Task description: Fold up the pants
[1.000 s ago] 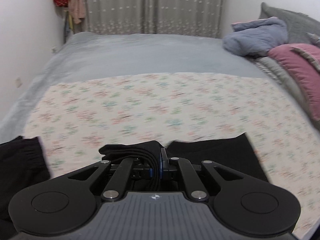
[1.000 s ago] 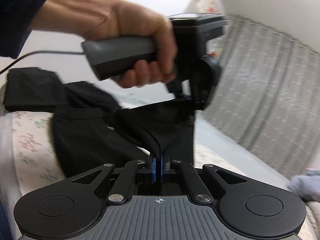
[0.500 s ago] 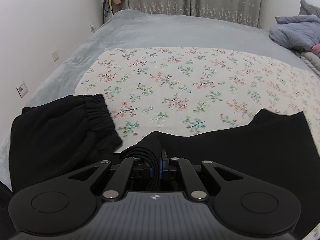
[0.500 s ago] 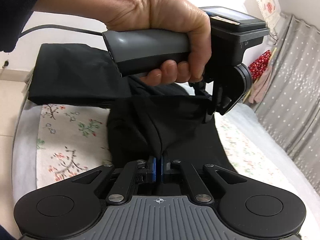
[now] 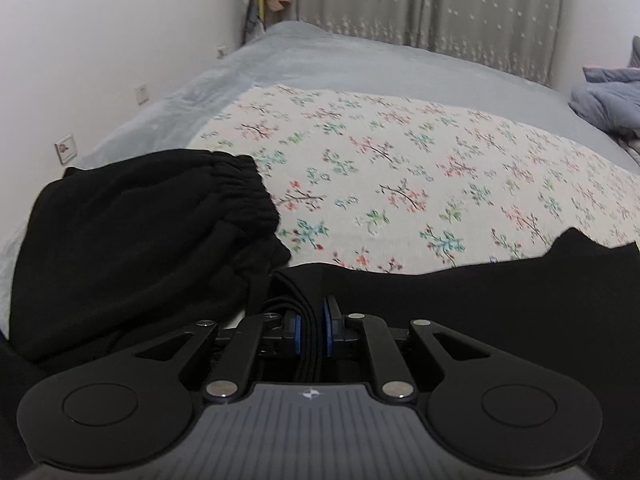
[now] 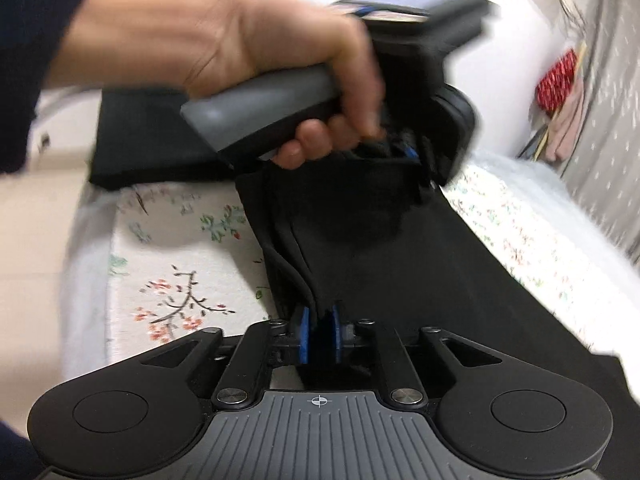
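Black pants point(image 5: 140, 248) lie on a floral sheet point(image 5: 400, 168), the elastic waistband point(image 5: 240, 184) at the left. The folded-over leg part point(image 5: 480, 300) stretches to the right. My left gripper point(image 5: 313, 330) sits low at the leg end beside the waist part. Its jaws are opening, with a stack of black fabric layers still between the blue pads. In the right wrist view my right gripper point(image 6: 320, 336) is at the other corner of the pants point(image 6: 400, 264). Its jaws are opening too, with a fold of cloth between them. A hand point(image 6: 248, 40) holds the left gripper point(image 6: 412, 156) just beyond.
The floral sheet point(image 6: 168, 280) covers a grey bed point(image 5: 340, 64). A white wall with sockets point(image 5: 66, 148) runs along the left, and grey curtains point(image 5: 440, 8) hang at the back. A blue-grey bundle of bedding point(image 5: 608, 100) lies far right. Floor shows past the bed's edge point(image 6: 32, 240).
Both grippers have come down towards the bed and carried the leg ends over to the waist part. Their pads, tightly pinched before, now stand slightly apart.
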